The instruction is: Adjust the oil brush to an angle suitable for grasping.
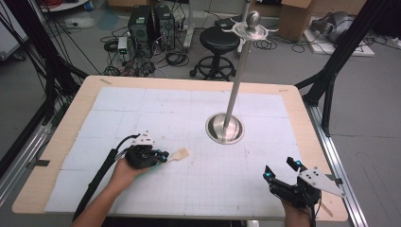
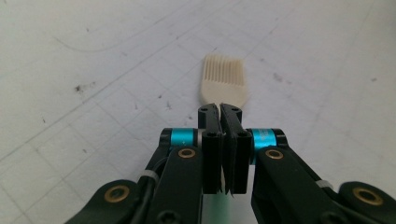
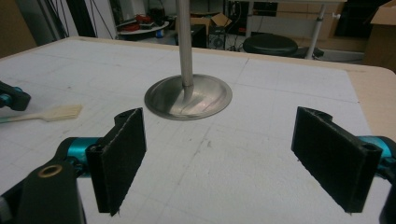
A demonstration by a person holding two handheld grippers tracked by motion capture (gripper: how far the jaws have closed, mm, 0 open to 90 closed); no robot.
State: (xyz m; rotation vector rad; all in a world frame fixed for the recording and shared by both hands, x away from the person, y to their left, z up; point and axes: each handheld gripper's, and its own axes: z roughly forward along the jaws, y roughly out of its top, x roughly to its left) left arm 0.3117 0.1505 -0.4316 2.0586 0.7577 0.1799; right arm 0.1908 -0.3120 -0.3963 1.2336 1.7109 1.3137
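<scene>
One brush (image 2: 223, 79) in play: L gripper (image 1: 163, 155) has its jaws clamped on the handle, bristle end sticking straight out ahead, long axis in line w/ jaws, just over the desk (image 1: 142, 101). R gripper (image 1: 279, 171) jaws wide open, holding nothing, well apart.

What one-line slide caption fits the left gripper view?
Left tongs shut on the handle of a cream silicone brush, its bristled head pointing away over the white gridded mat.
</scene>
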